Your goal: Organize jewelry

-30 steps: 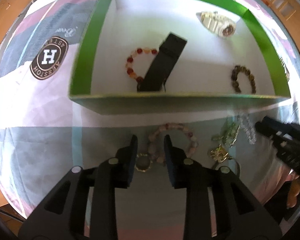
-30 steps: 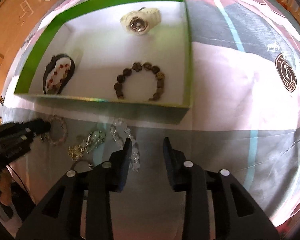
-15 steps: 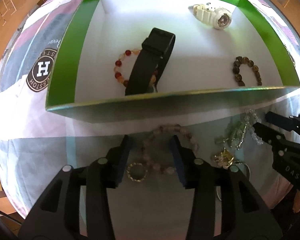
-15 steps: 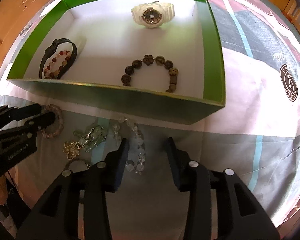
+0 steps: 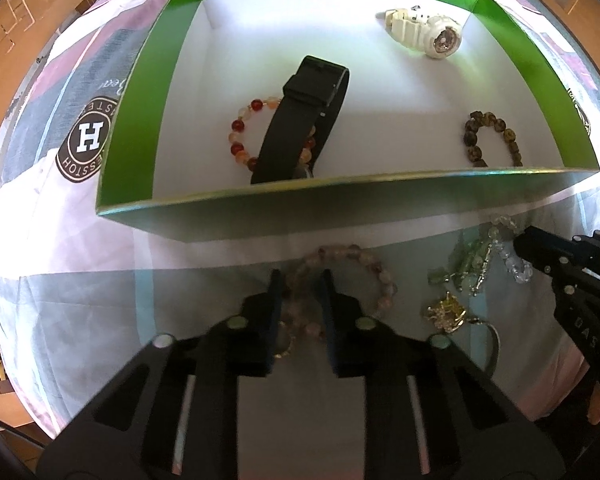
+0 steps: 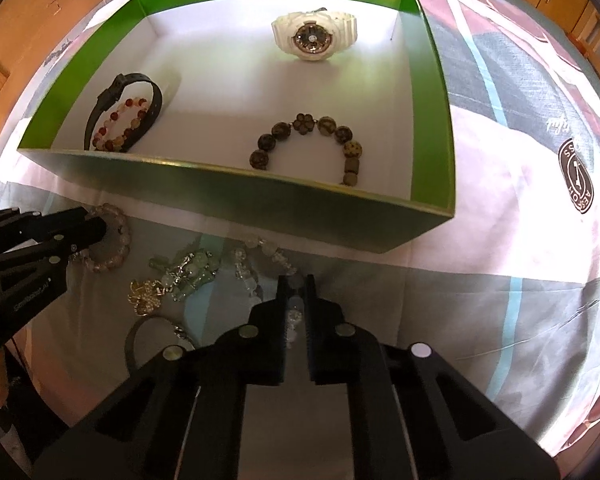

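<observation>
Both grippers sit low over the patterned cloth (image 6: 520, 184), in front of the green box (image 6: 236, 196). Right gripper (image 6: 295, 284): jaws nearly closed, pinching the clear bead bracelet (image 6: 260, 264). Left gripper (image 5: 300, 280): jaws partly open, straddling one side of the pink bead bracelet (image 5: 356, 272); grip not confirmed. Green-and-gold chain pieces (image 6: 172, 280) lie between them.

— What is held in the box (image 6: 432, 60)?

— A watch (image 6: 314, 36) is set at the back, a beaded bracelet (image 6: 308, 144) toward the front right, and a strap (image 5: 300, 120) is laid over another bead bracelet (image 5: 244, 132) at the left.

— And before the box?

— On the cloth (image 6: 520, 240), a bead bracelet (image 5: 356, 276) is placed left, a tangle of chains (image 6: 172, 280) in the middle, and a bead string (image 6: 260, 260) right.
</observation>
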Tool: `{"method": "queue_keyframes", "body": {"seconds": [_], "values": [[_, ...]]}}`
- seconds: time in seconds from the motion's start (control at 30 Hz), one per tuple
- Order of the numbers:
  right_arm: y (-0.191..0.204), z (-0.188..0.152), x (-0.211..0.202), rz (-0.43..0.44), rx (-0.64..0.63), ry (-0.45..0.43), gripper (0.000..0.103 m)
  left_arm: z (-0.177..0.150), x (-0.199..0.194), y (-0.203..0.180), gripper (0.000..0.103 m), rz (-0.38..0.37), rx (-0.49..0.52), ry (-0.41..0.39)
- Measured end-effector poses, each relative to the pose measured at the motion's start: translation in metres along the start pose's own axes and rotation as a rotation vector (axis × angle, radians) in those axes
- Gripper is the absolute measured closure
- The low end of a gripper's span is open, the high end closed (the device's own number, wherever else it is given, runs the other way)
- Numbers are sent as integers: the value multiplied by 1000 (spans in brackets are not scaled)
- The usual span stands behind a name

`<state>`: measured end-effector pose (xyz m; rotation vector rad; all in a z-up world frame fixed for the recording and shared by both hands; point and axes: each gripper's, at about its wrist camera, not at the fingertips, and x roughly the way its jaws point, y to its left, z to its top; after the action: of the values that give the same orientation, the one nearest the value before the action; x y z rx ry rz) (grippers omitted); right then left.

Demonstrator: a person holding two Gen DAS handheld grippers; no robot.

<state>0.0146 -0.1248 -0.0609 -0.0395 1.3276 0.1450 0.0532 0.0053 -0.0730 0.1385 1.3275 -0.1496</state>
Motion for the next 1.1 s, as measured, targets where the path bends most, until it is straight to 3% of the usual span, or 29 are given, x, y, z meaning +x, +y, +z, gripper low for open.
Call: {"method": "queue_keyframes", "body": {"seconds": [0.8, 0.93, 1.1], "values": [[-5, -1, 7, -8, -6, 10, 94, -5, -6, -4, 92, 6, 16, 2], [-7, -2, 7, -7, -3, 11, 89, -5, -5, -3, 92, 10, 22, 3], [-7, -2, 7, -9, -7, 10, 88, -6, -4, -4, 91, 11, 23, 3]]}}
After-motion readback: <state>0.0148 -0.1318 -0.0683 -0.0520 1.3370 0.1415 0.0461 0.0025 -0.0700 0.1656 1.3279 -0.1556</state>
